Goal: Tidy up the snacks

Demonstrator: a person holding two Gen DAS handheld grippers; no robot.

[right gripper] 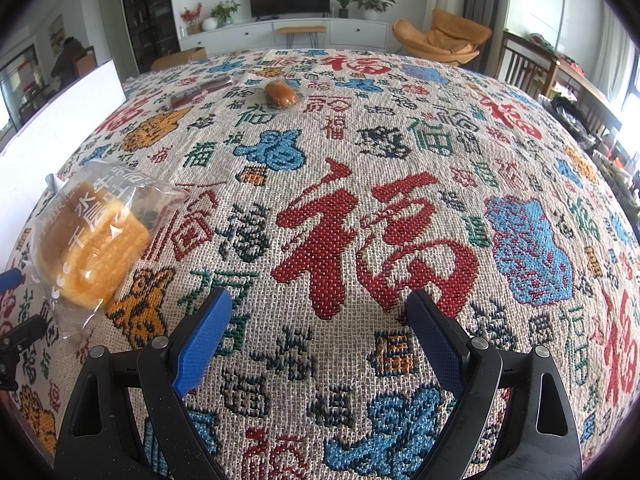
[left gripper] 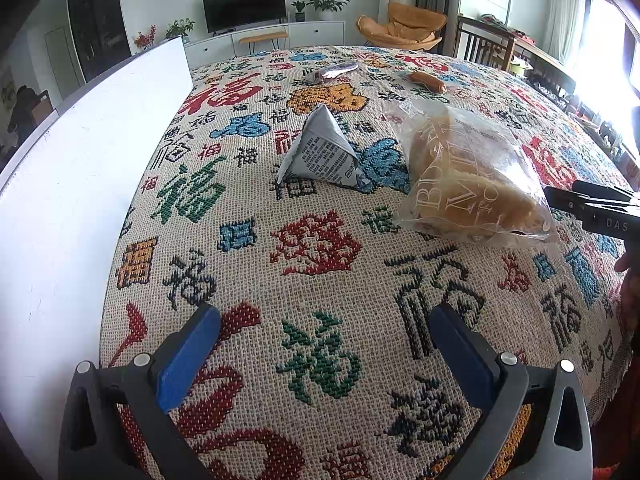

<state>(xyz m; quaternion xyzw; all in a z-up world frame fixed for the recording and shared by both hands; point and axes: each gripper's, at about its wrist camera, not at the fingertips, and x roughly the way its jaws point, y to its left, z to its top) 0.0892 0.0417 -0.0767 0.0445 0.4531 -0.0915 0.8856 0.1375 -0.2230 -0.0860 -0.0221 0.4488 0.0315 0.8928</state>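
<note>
A bagged bread bun lies on the patterned tablecloth at right; it also shows in the right wrist view at left. A grey pyramid-shaped packet stands left of it. Farther back lie a dark wrapped bar and a small wrapped brown bun. My left gripper is open and empty, low over the cloth in front of the packet. My right gripper is open and empty, right of the bagged bun; it enters the left wrist view at the bun's right.
A white board stands upright along the table's left side, also in the right wrist view. Behind the table are a TV cabinet, an orange chair and a wooden chair at right.
</note>
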